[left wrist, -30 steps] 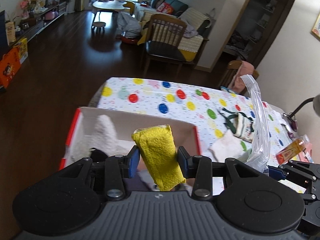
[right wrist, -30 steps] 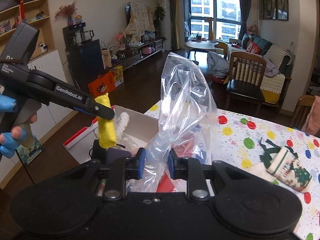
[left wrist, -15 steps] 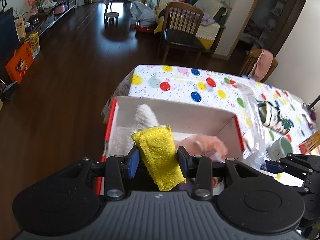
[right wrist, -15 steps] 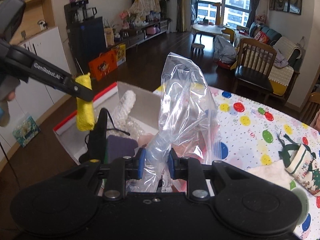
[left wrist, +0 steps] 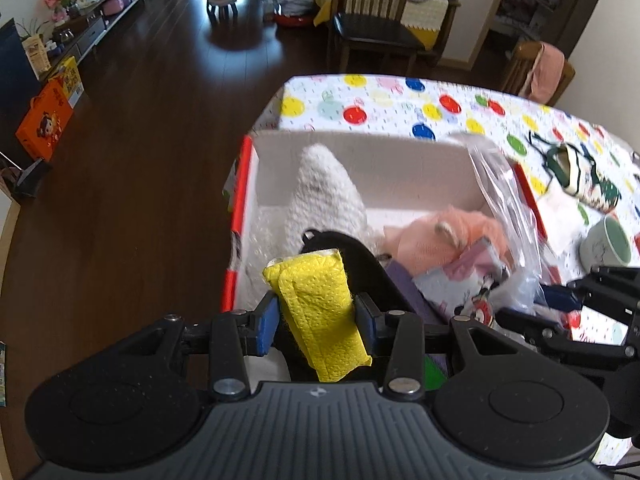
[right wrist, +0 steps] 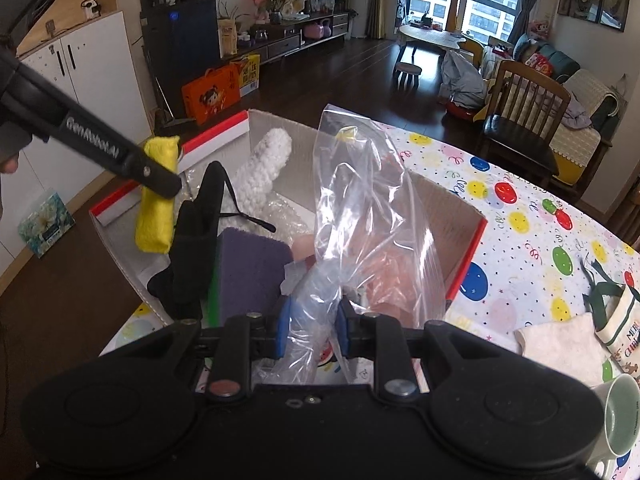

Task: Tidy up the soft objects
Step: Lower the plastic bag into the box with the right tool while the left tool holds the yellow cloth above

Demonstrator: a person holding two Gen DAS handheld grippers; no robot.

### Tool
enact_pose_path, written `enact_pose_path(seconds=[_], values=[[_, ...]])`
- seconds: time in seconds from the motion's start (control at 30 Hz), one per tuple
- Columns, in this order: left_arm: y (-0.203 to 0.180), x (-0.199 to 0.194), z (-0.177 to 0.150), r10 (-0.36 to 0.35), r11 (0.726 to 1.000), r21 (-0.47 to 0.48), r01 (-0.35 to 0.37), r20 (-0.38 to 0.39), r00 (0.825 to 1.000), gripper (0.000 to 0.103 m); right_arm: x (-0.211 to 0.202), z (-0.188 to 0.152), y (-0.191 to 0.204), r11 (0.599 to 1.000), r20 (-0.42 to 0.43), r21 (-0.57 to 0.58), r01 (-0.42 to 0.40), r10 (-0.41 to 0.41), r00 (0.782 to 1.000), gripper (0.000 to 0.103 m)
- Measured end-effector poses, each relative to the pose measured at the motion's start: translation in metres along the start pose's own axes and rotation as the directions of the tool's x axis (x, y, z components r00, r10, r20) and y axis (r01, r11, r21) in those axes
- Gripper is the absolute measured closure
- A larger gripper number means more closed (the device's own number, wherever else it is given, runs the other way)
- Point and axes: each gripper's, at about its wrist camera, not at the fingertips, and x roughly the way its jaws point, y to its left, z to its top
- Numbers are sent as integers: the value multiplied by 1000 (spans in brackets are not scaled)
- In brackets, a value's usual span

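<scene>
Two soft things are held over an open cardboard box (left wrist: 400,176) with red-edged flaps, which sits at the near end of the worktop (left wrist: 400,100). The left gripper (left wrist: 316,316) has its blue-padded jaws clenched on a folded yellow cloth (left wrist: 320,312), which stands up between them above the box's near left corner. In the right wrist view the same cloth (right wrist: 158,200) hangs from the left gripper (right wrist: 160,176) just over the box's left wall, beside a black pouch (right wrist: 196,240) with a thin strap that stands upright inside. The right gripper (right wrist: 312,330) has its jaws closed on the gathered lower part of a clear plastic bag (right wrist: 360,216); the bag rises, crumpled, above the middle of the box (right wrist: 452,208). Seen from the left wrist, the bag (left wrist: 500,200) leans over the box's right side, with the right gripper (left wrist: 600,300) just below it.

Inside the box lie a white fluffy knitted item (left wrist: 324,196) leaning toward the far wall, a pink plush item (left wrist: 440,236) to its right, and a purple sponge with a green edge (right wrist: 248,276) beside the black pouch. Bubble wrap lines the bottom.

Outside the box, on the white tablecloth with coloured balloon spots, are a small cream and green Christmas tote bag (right wrist: 616,320), a pale folded cloth (right wrist: 560,344) and a white mug with a green inside (right wrist: 620,420). Beyond the worktop stand a wooden chair (right wrist: 520,116) and dark wood flooring (left wrist: 140,120).
</scene>
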Motion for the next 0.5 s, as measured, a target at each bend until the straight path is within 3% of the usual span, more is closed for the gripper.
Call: enact_pose_path(seconds=[0.5], values=[[-18, 28, -17, 21, 999, 35, -19, -59, 998, 62, 14, 0, 1, 999, -20, 24, 22, -22, 1000, 79]])
